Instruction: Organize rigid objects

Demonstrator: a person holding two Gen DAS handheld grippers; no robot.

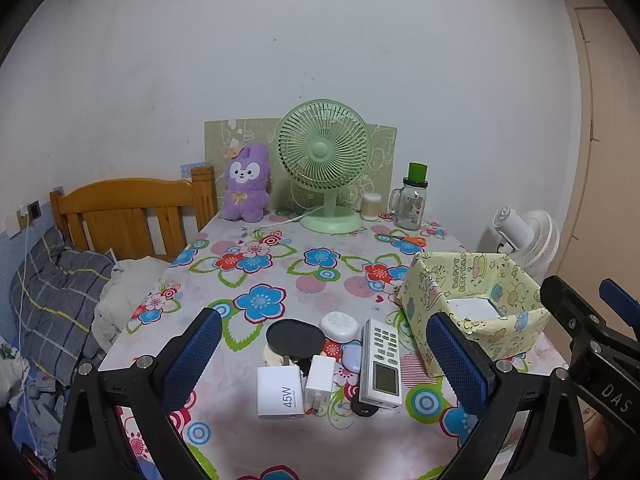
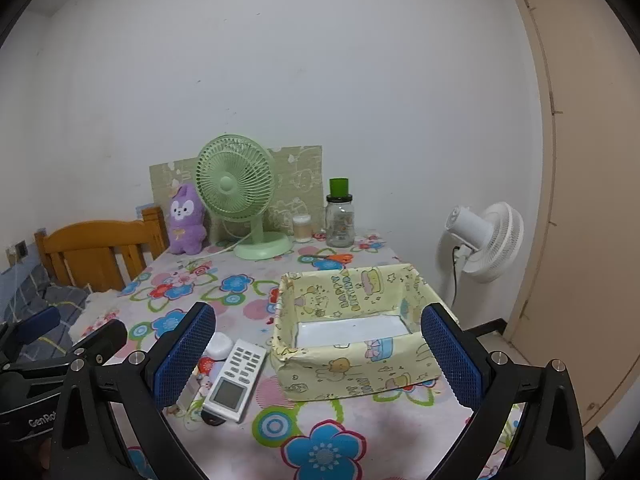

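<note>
Near the front edge of the table (image 1: 280, 248), we see a small cluster of hard objects lying close together. A white remote control (image 1: 381, 364) with a screen and grey buttons lies lengthwise, its near end resting on a small dark item we cannot identify. Just to its left sit a white 45W charger (image 1: 279, 396) and a smaller white plug adapter (image 1: 319, 382), side by side and touching. Behind them a black oval disc (image 1: 295, 338) rests partly on top of other small pieces, and a white rounded case (image 1: 339, 325) sits just beside it. A pale lilac pebble-shaped item (image 1: 352, 354) lies tucked between the case and the remote.

To the right of the cluster stands an open box (image 2: 352, 372) wrapped in yellow birthday paper, its white floor visible inside.

Our left gripper (image 1: 326, 360) hovers above the cluster with its blue-padded fingers spread wide, holding nothing. Our right gripper (image 2: 318, 354) hangs in front of the box, fingers likewise wide apart and empty.

The table wears a bright flowered cloth. At its far end stand a green desk fan (image 1: 324, 160), a purple plush rabbit (image 1: 245, 184), a glass jar with a green lid (image 1: 412, 200), a small tub of cotton swabs (image 1: 371, 206) and orange-handled scissors (image 1: 408, 239). A wooden headboard (image 1: 132, 208) is at left, a white floor fan (image 2: 488, 236) at right.
</note>
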